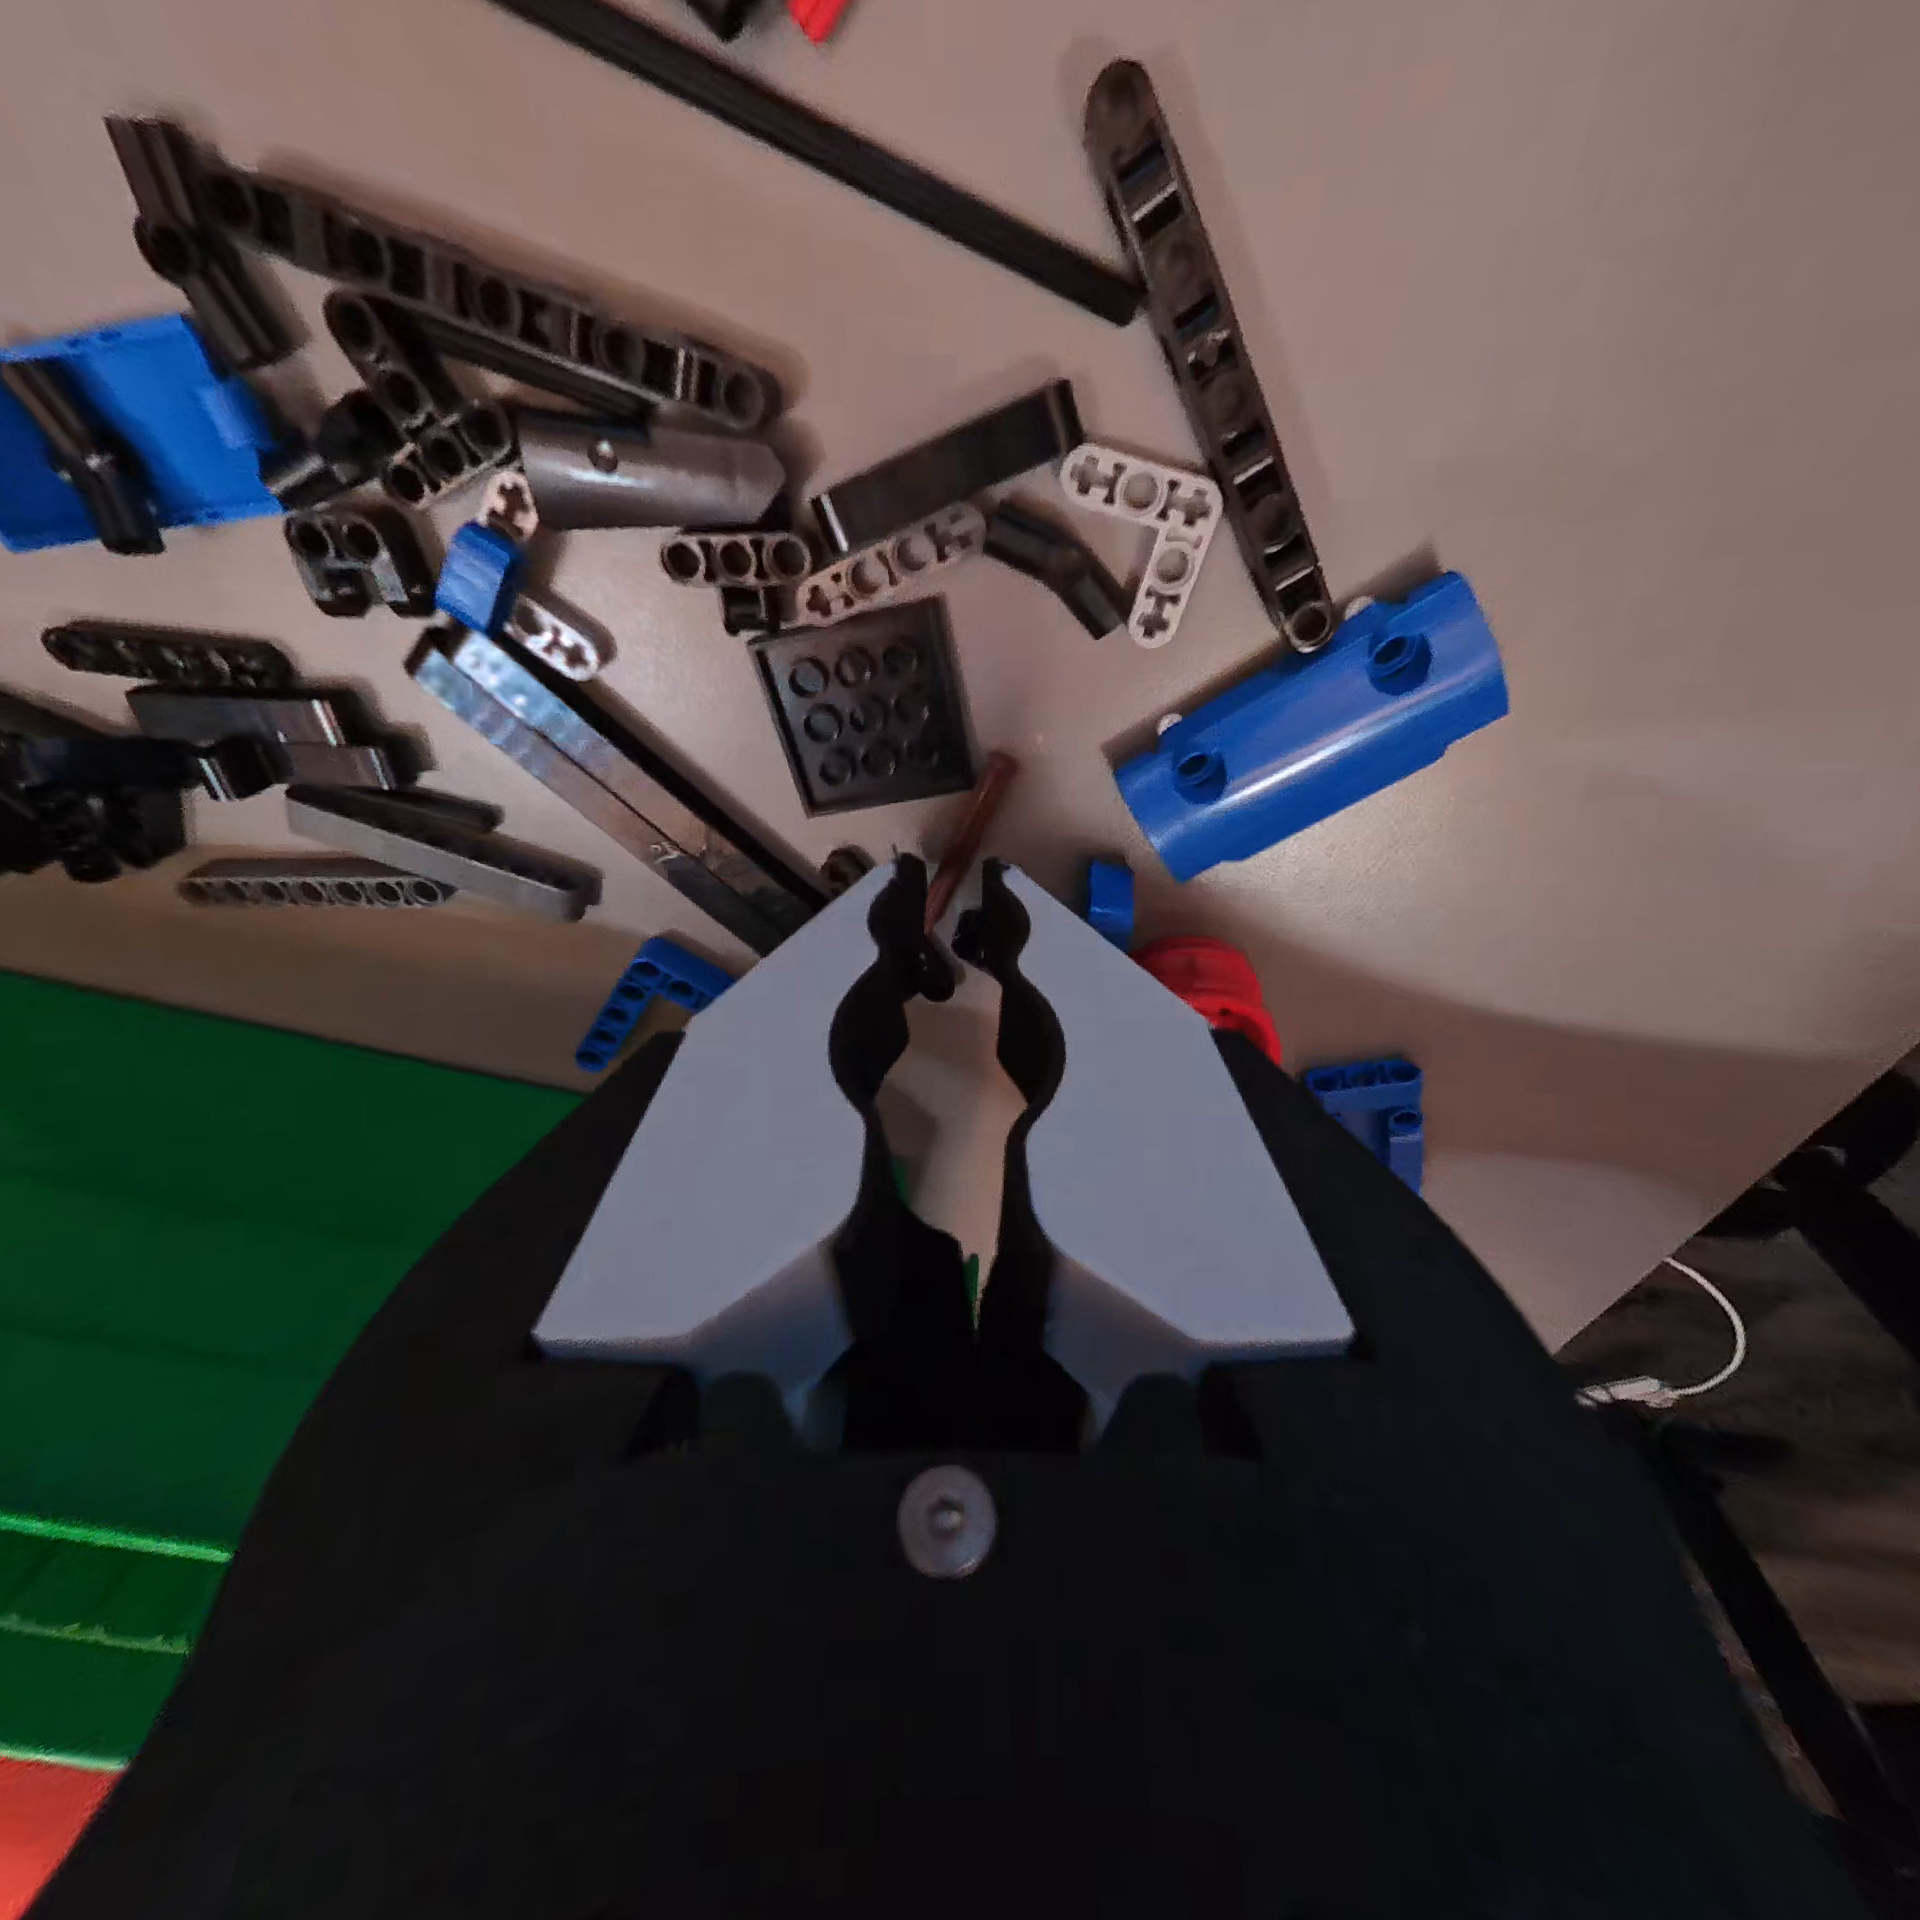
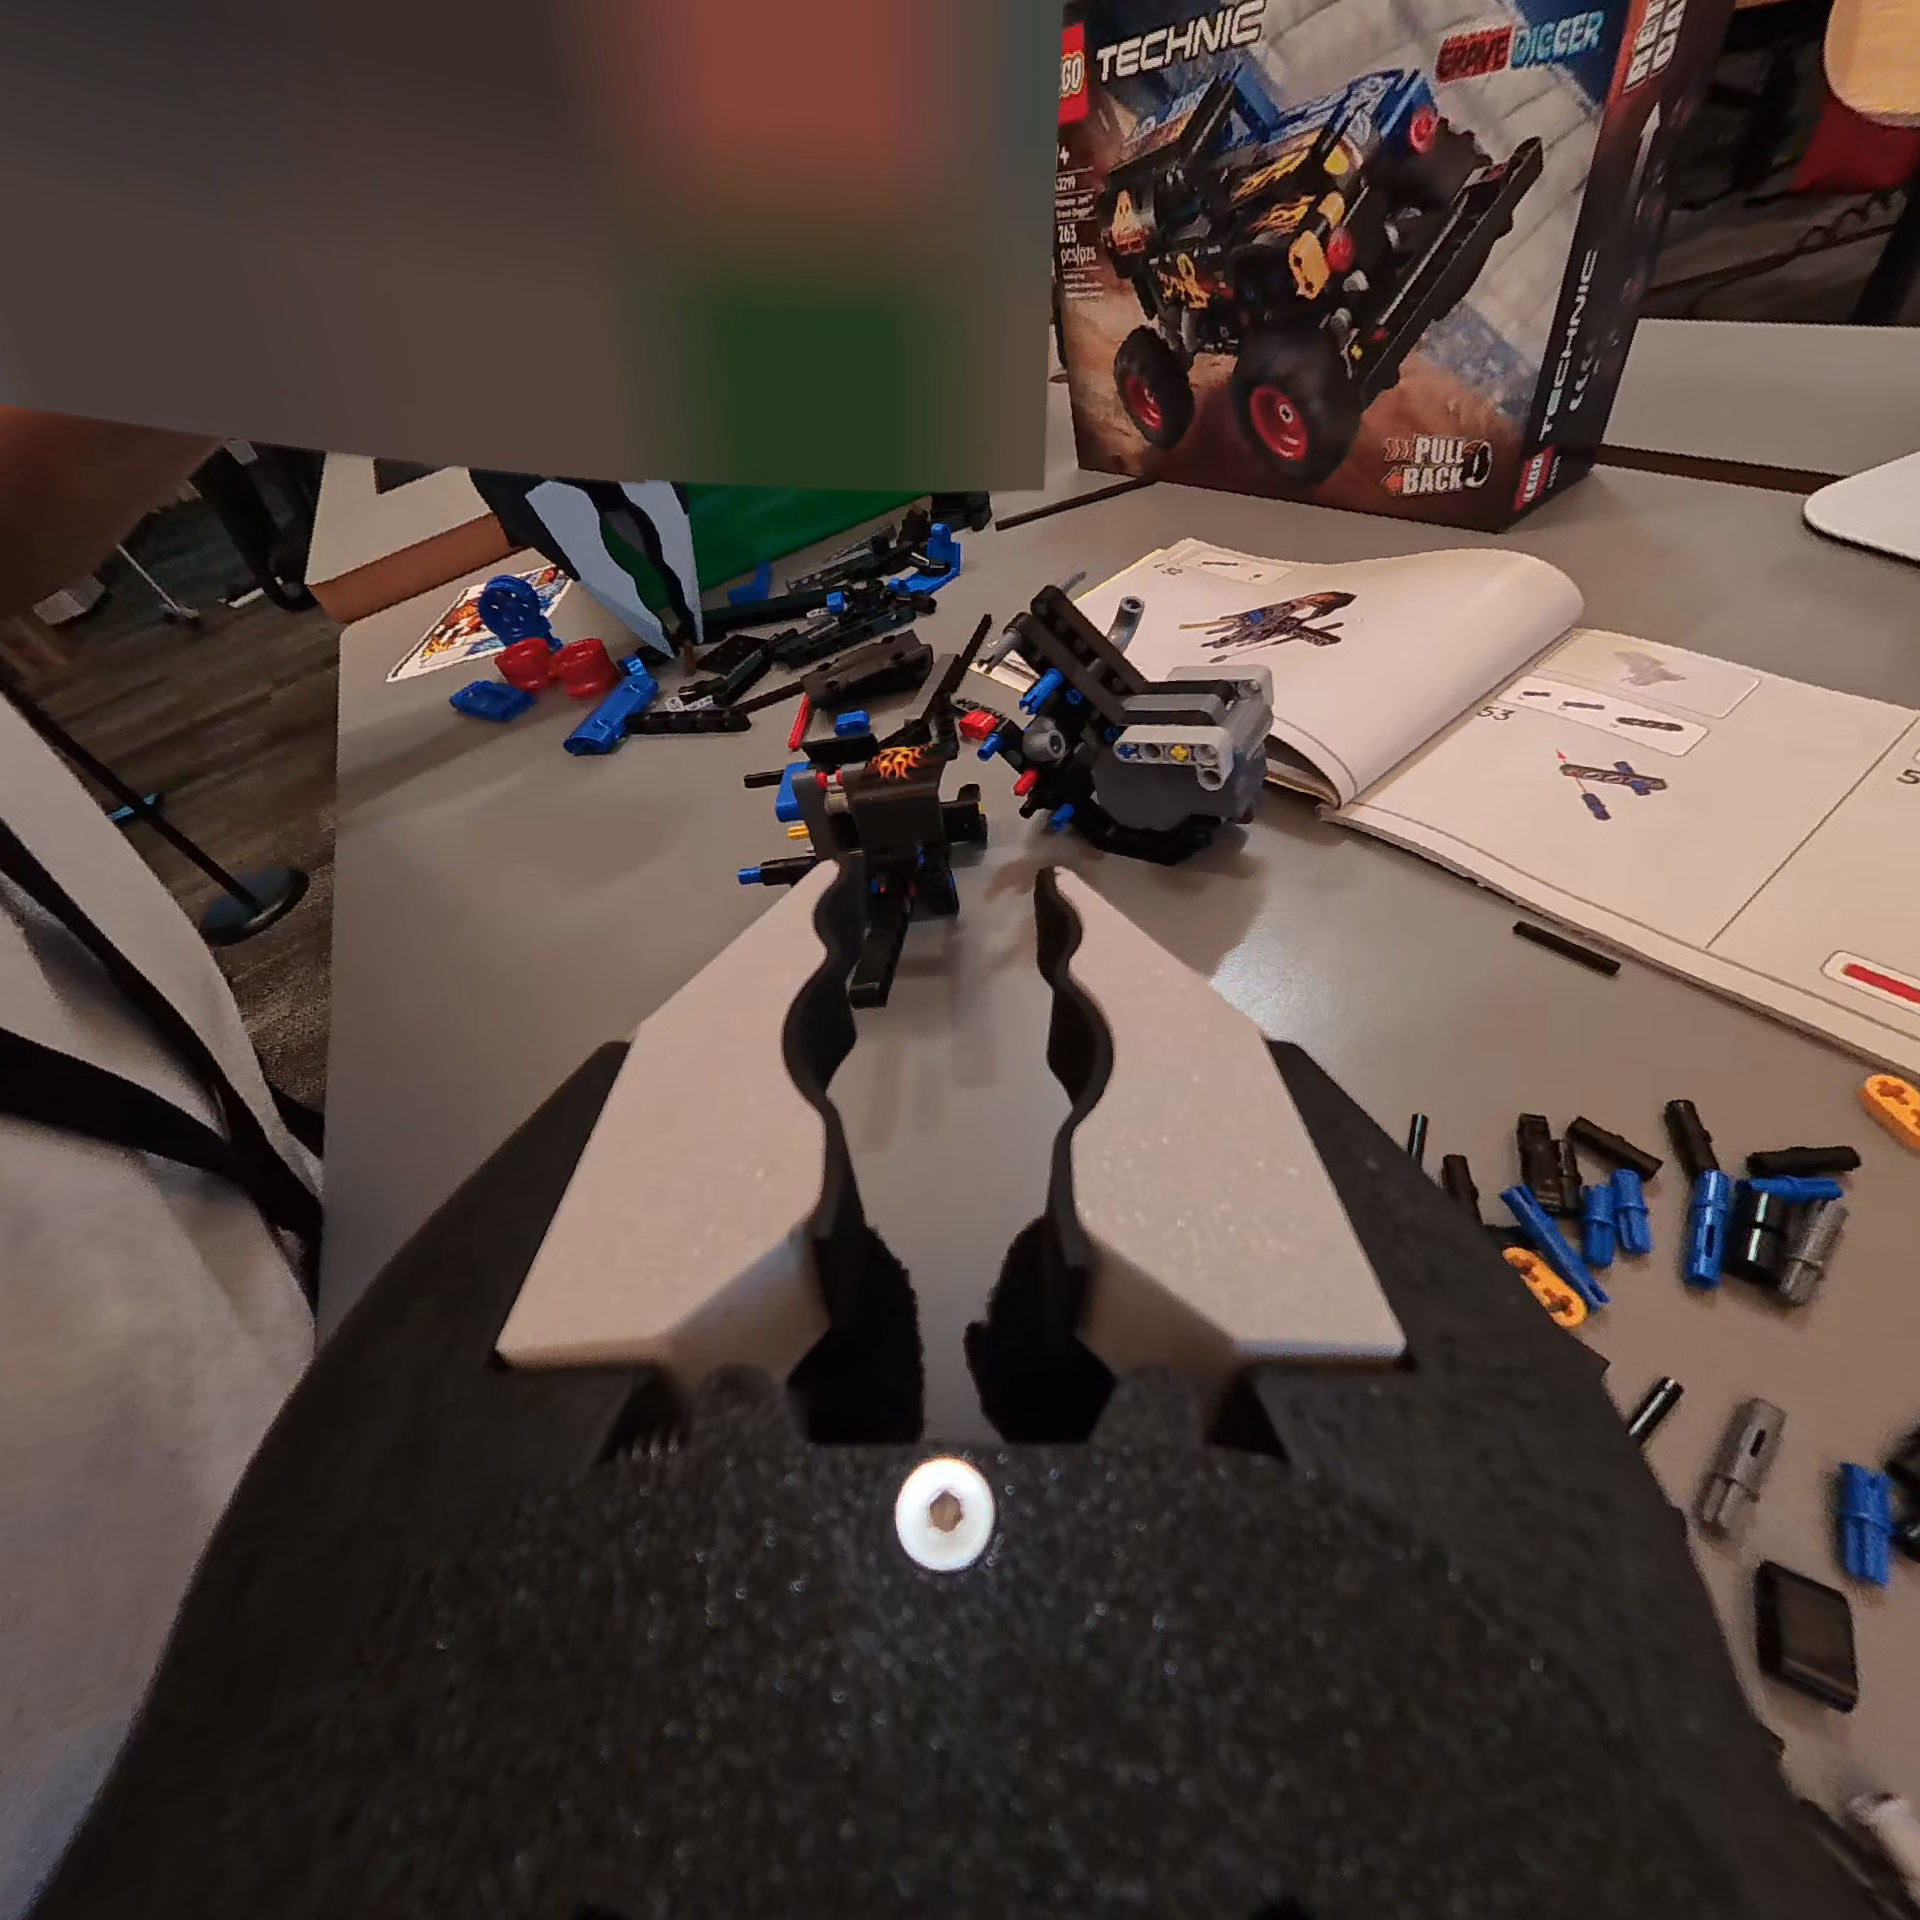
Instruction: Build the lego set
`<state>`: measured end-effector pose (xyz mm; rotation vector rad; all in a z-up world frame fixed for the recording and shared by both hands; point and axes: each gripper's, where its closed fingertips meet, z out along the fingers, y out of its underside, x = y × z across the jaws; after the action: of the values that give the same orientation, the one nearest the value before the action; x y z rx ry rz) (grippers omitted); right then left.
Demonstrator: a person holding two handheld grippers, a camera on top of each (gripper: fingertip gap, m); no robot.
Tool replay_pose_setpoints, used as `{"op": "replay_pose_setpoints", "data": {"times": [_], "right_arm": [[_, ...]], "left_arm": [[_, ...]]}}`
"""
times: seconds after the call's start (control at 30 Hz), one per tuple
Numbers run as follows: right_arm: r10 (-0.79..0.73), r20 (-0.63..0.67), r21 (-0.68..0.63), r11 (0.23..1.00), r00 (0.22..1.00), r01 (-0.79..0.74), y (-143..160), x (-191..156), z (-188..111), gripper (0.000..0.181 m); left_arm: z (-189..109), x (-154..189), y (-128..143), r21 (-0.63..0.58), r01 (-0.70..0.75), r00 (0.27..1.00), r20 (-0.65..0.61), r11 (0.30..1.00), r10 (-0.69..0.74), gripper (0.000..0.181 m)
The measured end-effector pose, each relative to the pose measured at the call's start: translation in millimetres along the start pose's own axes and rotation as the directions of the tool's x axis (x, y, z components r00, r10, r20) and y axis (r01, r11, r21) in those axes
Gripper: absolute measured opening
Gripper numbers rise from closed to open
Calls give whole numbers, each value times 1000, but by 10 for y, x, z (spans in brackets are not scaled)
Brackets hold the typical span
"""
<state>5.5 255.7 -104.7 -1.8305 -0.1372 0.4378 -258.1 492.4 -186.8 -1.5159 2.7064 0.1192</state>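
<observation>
- Two sub-assemblies are standing finished so far on the table (image 2: pixel 540 883): a grey-and-black block (image 2: pixel 1153 748) beside the open booklet (image 2: pixel 1507 769), and a smaller black piece with a flame sticker (image 2: pixel 883 800) just beyond the right gripper (image 2: pixel 940 894). Neither is looking anything like the truck on the box (image 2: pixel 1320 249), so I am judging the build well short of halfway.
- Most of the set is still lying loose: long black beams (image 1: pixel 499 301), a blue panel (image 1: pixel 1314 722), a black plate (image 1: pixel 868 712) and white connectors (image 1: pixel 1148 530) are spreading across the left wrist view, well apart from the assemblies.
- Red hubs (image 2: pixel 556 665) and a sticker sheet (image 2: pixel 468 623) are sitting at the far edge, unused; wheels and decoration are looking like late steps.
- Blue and black pins (image 2: pixel 1704 1216) are waiting in a scatter to the right of the right gripper.
- The left gripper (image 1: pixel 951 883) is reaching down into the loose pile, its fingers nearly together around a thin brown axle (image 1: pixel 971 821); whether it is actually clamping the axle I cannot tell.
- The right gripper is hovering with its fingers apart and nothing between them.
</observation>
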Motion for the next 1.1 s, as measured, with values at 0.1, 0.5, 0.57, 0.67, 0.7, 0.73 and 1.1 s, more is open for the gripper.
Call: {"op": "replay_pose_setpoints", "data": {"times": [0.1, 0.5, 0.57, 0.67, 0.7, 0.73, 1.1], "right_arm": [[7, 1, 2, 1000, 1000, -7, 0, 5, -4, 32], [-11, -7, -7, 1000, 1000, 10, 15, -13, 19, 28], [-14, -10, -7, 1000, 1000, 14, 18, -14, 18, 28], [-26, -35, -20, 999, 999, 26, 45, 25, 16, 27], [-29, -42, -22, 999, 999, 28, 50, 36, 14, 27], [-30, -45, -22, 999, 999, 29, 53, 41, 12, 27], [-41, -36, -54, 998, 999, 39, 113, 13, 50, 28]], "left_arm": [[29, 16, -20, -16, -21, 999, 24, 1000, 21, 7], [-901, -571, -1045, 304, 103, 992, 41, 947, -121, 2], [-989, -714, -1510, 351, 115, 993, -51, 929, -104, 2], [-736, -940, -1824, 216, 14, 997, -80, 976, 4, 2], [-619, -956, -1895, 179, -2, 993, -118, 984, 23, 2], [-503, -942, -1947, 139, -7, 986, -165, 990, 30, 2], [-28, -958, -2054, 7, -122, 978, -170, 992, 121, 2]]}}
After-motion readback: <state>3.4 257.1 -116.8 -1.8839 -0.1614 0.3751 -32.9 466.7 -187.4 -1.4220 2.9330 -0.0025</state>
